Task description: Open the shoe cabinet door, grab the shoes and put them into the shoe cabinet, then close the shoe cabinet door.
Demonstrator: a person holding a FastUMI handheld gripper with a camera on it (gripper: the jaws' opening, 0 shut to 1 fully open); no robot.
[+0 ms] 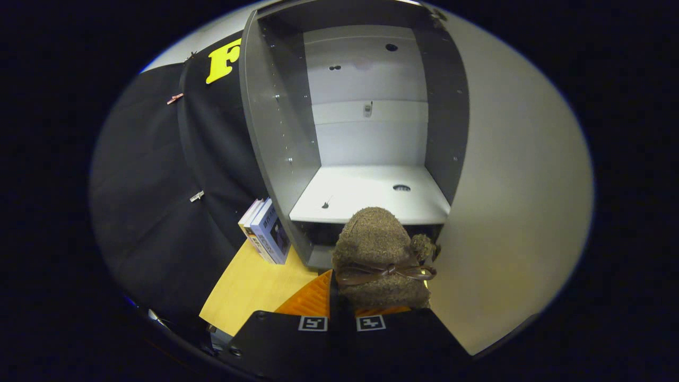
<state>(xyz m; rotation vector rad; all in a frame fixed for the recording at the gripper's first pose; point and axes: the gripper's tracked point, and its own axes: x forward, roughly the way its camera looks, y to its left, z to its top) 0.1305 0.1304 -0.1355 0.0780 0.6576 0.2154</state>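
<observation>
A brown fuzzy shoe point(379, 249) with a dark ribbon bow across it sits between my fingers, toe pointing away, and my gripper point(367, 297) is shut on it. One ridged finger point(307, 301) shows to the shoe's left; the other is mostly hidden behind the shoe. Just beyond the toe stands the grey shoe cabinet point(276, 132). Its door point(509, 212) is swung wide open on the right. The pale shelf point(366, 193) inside is bare, and the shoe's toe is level with the shelf's front edge.
Two or three books point(268, 233) lean against the cabinet's left outer wall on a light wooden surface point(249, 289). A dark gap point(318, 231) lies under the shelf. Black cloth hangs to the left.
</observation>
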